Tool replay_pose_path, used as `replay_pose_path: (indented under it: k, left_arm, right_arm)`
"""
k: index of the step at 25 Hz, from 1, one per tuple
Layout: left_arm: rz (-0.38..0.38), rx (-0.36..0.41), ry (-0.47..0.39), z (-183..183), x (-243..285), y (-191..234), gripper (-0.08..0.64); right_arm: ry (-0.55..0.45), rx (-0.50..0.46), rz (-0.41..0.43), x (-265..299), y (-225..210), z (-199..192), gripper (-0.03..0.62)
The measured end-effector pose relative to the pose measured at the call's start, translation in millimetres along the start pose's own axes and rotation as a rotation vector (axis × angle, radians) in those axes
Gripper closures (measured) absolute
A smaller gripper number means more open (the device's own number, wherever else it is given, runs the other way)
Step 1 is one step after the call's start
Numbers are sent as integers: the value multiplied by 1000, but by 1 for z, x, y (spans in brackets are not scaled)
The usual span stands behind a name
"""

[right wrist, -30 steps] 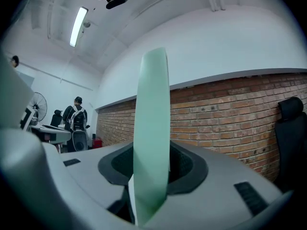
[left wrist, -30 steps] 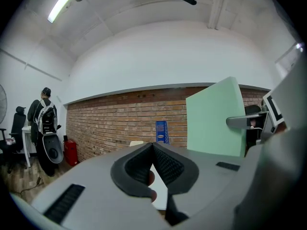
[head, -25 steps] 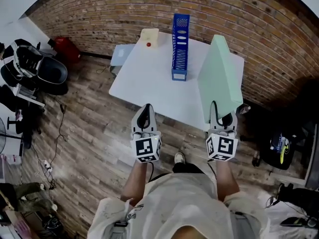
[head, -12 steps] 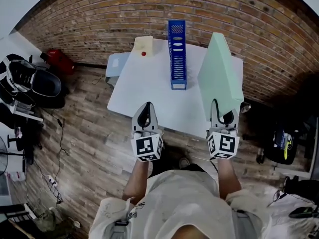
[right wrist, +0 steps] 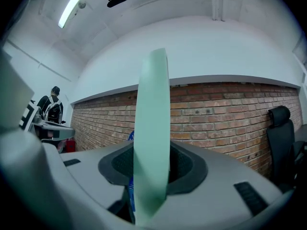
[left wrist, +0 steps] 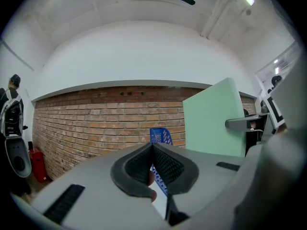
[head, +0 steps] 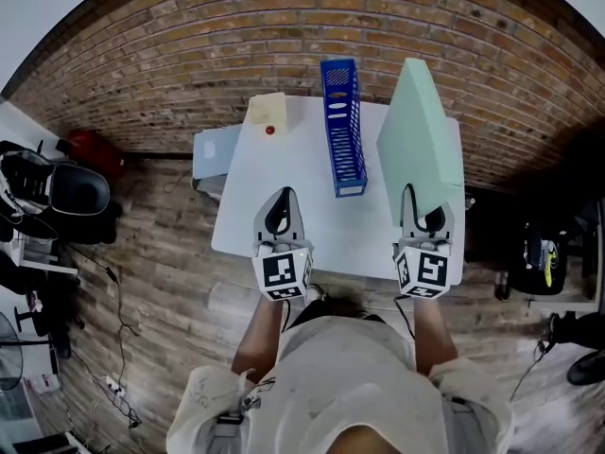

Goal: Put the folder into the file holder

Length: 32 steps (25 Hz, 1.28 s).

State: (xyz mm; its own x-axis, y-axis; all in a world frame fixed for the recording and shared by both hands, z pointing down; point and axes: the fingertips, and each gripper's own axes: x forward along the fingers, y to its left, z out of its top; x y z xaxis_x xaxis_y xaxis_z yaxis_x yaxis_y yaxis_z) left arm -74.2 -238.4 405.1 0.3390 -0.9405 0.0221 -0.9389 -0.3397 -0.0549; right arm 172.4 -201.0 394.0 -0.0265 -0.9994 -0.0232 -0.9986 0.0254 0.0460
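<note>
Two hand-held grippers reach over a white rectangular bench (head: 284,211) that stands against a red brick wall (head: 236,45), and a tall blue perforated plastic file holder (head: 343,126) stands upright near the middle of the bench, its long side running away from the person. Right of the file holder and clear of it, a pale green flat folder (head: 421,140) stands upright on edge, its broad face turned toward the file holder. The right hand-held gripper (head: 422,218) pinches this folder by its near lower edge; in the right gripper view the green edge (right wrist: 152,128) rises straight up between the two dark pads, which press on it from both sides. Whether the folder's bottom touches the bench cannot be told. Left of the file holder and nearer the person, the left hand-held gripper (head: 281,206) hovers with its jaws pressed together at the tips, gripping nothing. Farther left of the file holder, at the far corner, lies a cream box (head: 267,112) with a small red object (head: 270,130) just beside it.
</note>
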Motion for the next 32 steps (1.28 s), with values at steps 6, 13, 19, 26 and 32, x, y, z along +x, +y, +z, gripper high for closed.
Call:
replay_pose_path:
  k: [6,13,19,26,32]
  left_arm:
    - [-60,-10,-7,-4,20,10,548]
    - [-120,-19,-19,-7,33,23,548]
    - [-158,-18,-35,-4,38,37,549]
    - [-186,-23,-50,-5,33,44,548]
    - [-187,-32,-46,-8,32,47,548]
  right_arm:
    - [13,-7,-59,9,7,-4,422]
    - [-5,-1,-119,13,14,4,423]
    - [-92,-83,-146,14,23,47,423]
    - [-273,-134,-148,2,41,120,423]
    - [-374,-93,-98,3,62,161,423]
